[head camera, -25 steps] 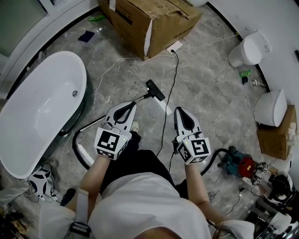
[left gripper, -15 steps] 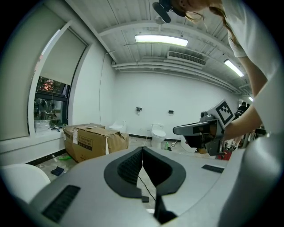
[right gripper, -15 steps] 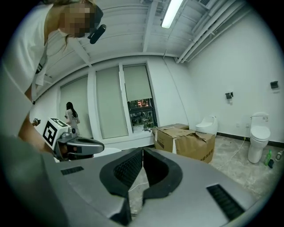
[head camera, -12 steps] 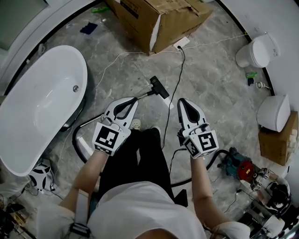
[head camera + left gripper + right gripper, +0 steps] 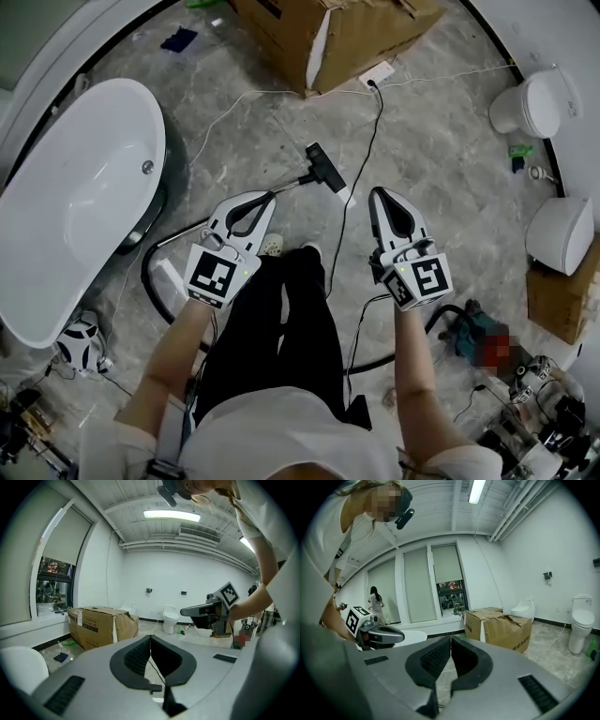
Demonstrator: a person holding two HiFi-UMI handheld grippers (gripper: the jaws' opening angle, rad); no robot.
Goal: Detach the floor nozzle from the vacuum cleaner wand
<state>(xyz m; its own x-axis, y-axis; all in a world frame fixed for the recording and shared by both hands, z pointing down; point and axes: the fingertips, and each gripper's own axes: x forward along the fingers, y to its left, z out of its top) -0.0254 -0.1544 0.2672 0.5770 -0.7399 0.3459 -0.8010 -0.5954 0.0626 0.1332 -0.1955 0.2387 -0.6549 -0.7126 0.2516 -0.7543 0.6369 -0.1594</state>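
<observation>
Floor nozzle (image 5: 325, 169) lies flat on the floor (image 5: 431, 141) ahead of the person; its long axis runs upper left to lower right in the head view, crosswise to the wand (image 5: 292, 185), which slants down-left from it; left gripper (image 5: 265, 197) and right gripper (image 5: 380, 193) both have jaws pressed together, empty, apart from the nozzle.

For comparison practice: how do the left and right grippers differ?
The left gripper overlaps the vacuum wand near the floor nozzle; the right gripper hangs over bare floor. The left gripper leans rightward in the head view, the right gripper leftward. Both are shut, empty.
</observation>
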